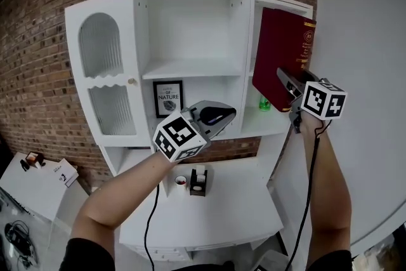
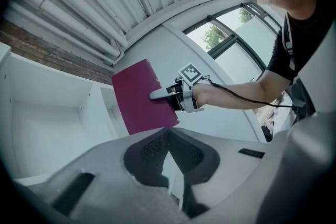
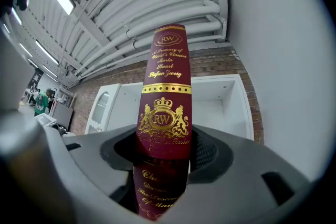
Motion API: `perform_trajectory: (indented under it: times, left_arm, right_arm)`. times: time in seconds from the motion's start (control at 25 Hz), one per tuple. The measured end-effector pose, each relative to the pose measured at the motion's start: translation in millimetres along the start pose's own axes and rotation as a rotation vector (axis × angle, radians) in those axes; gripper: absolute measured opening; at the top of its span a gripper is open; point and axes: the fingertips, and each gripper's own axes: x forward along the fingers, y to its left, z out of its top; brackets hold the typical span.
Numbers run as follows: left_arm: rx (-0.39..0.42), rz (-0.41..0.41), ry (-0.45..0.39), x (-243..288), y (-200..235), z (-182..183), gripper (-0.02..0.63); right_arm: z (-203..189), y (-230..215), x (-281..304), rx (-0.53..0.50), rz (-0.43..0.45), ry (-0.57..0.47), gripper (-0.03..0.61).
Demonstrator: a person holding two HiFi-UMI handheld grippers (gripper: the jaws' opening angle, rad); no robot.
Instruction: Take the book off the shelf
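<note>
A dark red book [image 1: 282, 54] with gold print on its spine stands upright in front of the right-hand compartment of the white shelf unit [image 1: 190, 70]. My right gripper [image 1: 287, 82] is shut on its lower part, with the spine [image 3: 164, 92] rising between the jaws in the right gripper view. In the left gripper view the book [image 2: 142, 97] and the right gripper [image 2: 160, 94] show against the white wall. My left gripper [image 1: 225, 116] hangs at mid-height before the middle of the shelf unit, left of the book, shut with nothing in it.
A framed print [image 1: 168, 98] stands in the lower middle compartment and a small green thing [image 1: 264, 103] in the right one. Below, a white desk [image 1: 241, 212] carries a small dark holder [image 1: 198, 182] and a cup [image 1: 181, 181]. A low white table [image 1: 32, 190] stands far left.
</note>
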Motion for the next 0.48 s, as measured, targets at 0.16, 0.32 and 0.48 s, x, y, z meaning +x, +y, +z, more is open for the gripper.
perform_trajectory:
  times: [0.16,0.32,0.48]
  left_arm:
    - [-0.019,-0.008,-0.013,-21.3,-18.1,2.7,0.006]
    - [-0.044,-0.018,-0.018,-37.0,-41.6,-0.7,0.006]
    - [-0.066,-0.027,-0.005,-48.5,-68.8,-9.3,0.006]
  right_arm:
    - [-17.8,33.4,-17.2,0.003,0.008,0.033,0.241]
    - [-45.6,60.7,-33.2,0.009,0.025,0.078,0.241]
    - [-73.8,90.5,-51.0,0.021,0.077,0.111,0.241]
